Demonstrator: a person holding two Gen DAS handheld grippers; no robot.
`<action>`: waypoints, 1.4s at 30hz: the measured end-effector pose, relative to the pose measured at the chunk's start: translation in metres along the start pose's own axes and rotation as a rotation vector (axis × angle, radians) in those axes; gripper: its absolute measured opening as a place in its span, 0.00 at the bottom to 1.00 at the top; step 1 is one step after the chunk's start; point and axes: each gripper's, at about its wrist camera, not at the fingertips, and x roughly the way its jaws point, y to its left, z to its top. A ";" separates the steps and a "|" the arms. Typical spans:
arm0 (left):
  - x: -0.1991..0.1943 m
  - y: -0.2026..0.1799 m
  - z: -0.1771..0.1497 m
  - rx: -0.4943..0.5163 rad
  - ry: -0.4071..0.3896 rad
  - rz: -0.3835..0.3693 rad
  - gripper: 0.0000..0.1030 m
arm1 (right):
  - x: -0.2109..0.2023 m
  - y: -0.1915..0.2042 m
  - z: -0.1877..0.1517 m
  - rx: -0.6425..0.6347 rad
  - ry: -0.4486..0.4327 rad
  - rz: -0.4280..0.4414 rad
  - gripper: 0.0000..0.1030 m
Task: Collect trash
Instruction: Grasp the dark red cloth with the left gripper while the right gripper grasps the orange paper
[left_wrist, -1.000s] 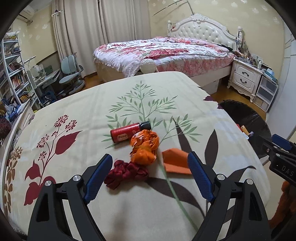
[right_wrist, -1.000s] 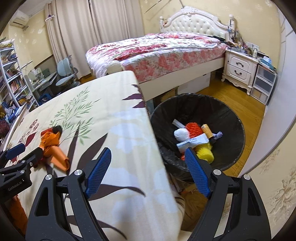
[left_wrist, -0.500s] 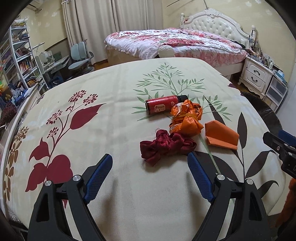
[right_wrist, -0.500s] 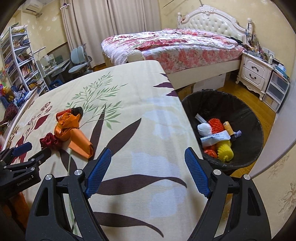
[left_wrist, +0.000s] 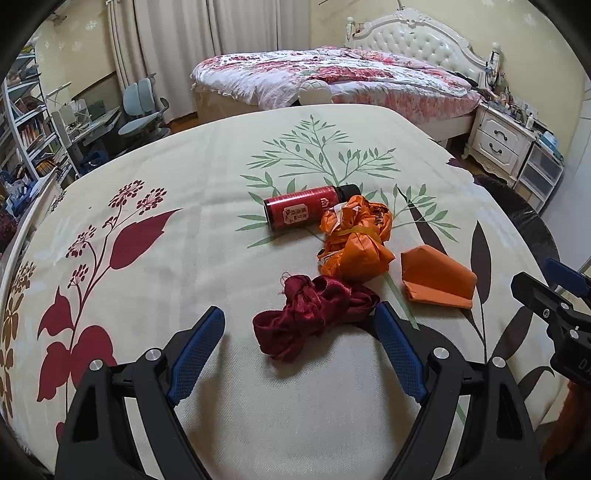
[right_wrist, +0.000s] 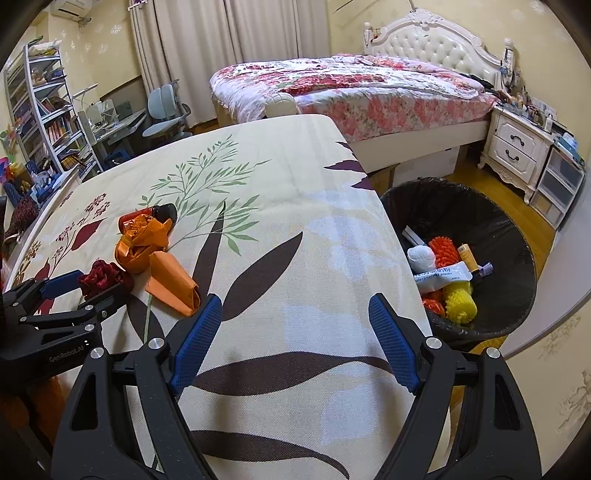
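While our left gripper (left_wrist: 299, 325) hung with jaws spread wide around the dark red ribbon bundle (left_wrist: 314, 319) on the patterned tabletop (left_wrist: 184, 177), gripping nothing, our right gripper (right_wrist: 295, 314) gaped empty over bare cloth. We saw the black-lined bin (right_wrist: 491, 221) just beside the table edge.

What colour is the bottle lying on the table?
Red with a black cap; the bottle shows best in the left wrist view.
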 end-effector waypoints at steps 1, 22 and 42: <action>-0.001 0.000 0.000 0.001 -0.001 -0.004 0.78 | 0.000 0.000 0.000 -0.001 0.001 0.000 0.77; -0.005 0.024 -0.008 0.017 -0.010 0.000 0.31 | 0.011 0.043 0.002 -0.095 0.026 0.052 0.77; -0.001 0.054 -0.004 -0.040 -0.019 -0.002 0.45 | 0.036 0.086 0.011 -0.228 0.070 0.070 0.35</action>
